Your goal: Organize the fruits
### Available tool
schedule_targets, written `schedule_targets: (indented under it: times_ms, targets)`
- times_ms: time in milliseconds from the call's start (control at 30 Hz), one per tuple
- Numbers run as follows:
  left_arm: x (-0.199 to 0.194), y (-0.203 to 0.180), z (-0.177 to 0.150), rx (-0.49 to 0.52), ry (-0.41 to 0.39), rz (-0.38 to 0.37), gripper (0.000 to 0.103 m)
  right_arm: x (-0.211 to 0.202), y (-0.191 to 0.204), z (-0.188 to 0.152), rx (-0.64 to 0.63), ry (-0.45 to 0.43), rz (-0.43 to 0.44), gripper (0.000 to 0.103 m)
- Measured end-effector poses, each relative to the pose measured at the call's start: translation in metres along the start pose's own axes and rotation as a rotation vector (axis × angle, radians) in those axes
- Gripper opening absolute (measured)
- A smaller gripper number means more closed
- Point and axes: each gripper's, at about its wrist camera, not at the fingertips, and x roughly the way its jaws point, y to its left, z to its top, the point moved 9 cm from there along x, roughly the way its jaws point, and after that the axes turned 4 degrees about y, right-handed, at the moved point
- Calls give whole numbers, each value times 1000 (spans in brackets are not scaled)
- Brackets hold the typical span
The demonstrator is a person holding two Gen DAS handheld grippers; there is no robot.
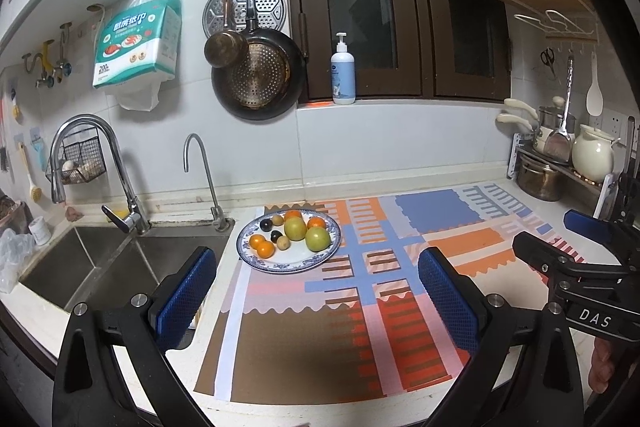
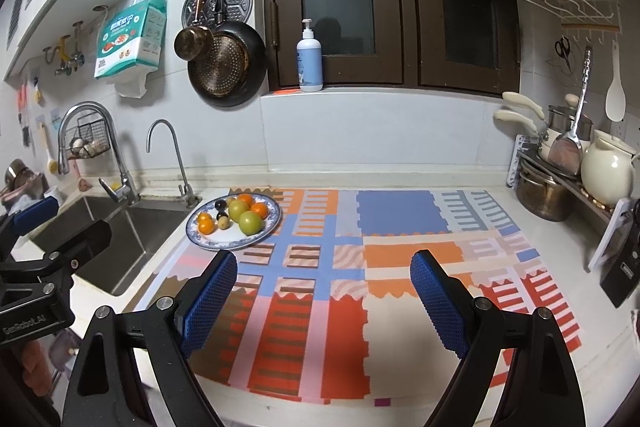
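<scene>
A: Nearest was the left gripper (image 1: 312,283), blue pads spread wide, nothing between them, hanging above the patterned mat (image 1: 360,327). Agree?

B: Yes. Right gripper (image 2: 324,291) was the same, jaws wide apart and empty, over the mat's red and pink part. It also showed at the right edge of the left wrist view, side on.

A: Fruit?

B: All sat on the blue-rimmed plate (image 1: 256,259), at the mat's far left corner, just beside the sink (image 1: 100,259). Two green fruits (image 1: 318,239) lay toward the right of the plate, touching each other.

A: Oranges (image 1: 265,249): two at the left front, touching, plus two more at the back, partly hidden behind the green ones.

B: Two dark round fruits (image 1: 266,225) and two small tan ones (image 1: 283,243) were in the middle. Couldn't tell the kind.

A: Neither gripper touched the plate; both were well short of it.

B: Background: faucet (image 1: 120,187) behind the sink, pans (image 1: 256,75) hung on the tiled wall, pump bottle (image 1: 343,71) on the window ledge, pots and a cream jug (image 1: 592,155) on the rack at the right.
</scene>
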Motion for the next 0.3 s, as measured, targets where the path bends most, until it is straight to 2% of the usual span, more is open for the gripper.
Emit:
schedule_targets:
  times_ms: [300]
  targets:
    - [3, 3, -1, -16, 2, -7, 103, 3, -2, 0, 1, 6, 0, 89]
